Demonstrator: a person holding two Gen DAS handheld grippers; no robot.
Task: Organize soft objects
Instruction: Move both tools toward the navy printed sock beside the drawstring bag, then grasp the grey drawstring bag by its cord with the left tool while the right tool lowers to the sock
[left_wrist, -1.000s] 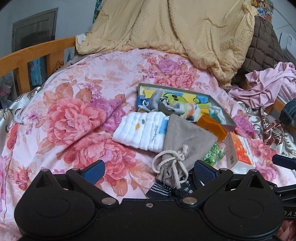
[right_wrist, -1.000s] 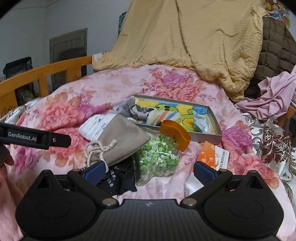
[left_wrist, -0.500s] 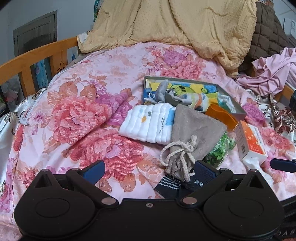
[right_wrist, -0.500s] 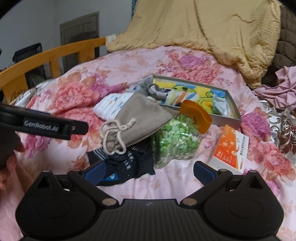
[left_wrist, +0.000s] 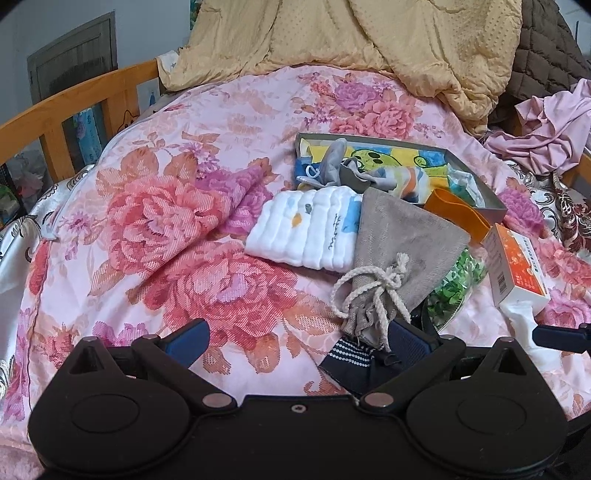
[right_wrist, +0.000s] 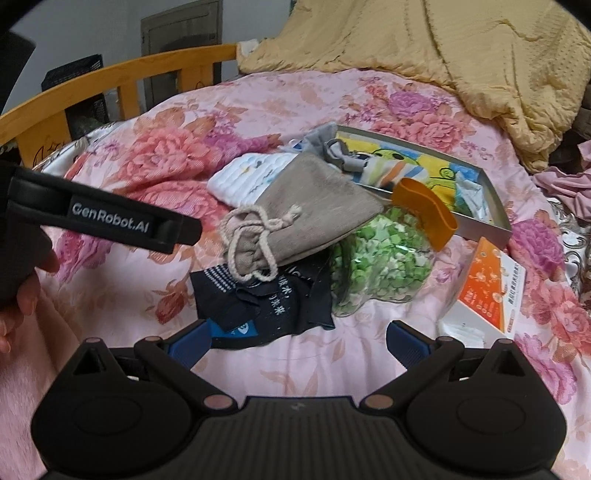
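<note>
Both grippers, left (left_wrist: 295, 338) & right (right_wrist: 298, 338), spread wide w/ nothing held: go for dark sock (right_wrist: 264, 306) near-centre under drawstring pouch (right_wrist: 306, 210), pinch free edge, avoid cord.

Orange-white carton (right_wrist: 493, 291) near right on floral bedspread (left_wrist: 155, 229); wooden bed rail (left_wrist: 70, 110) far left.
</note>
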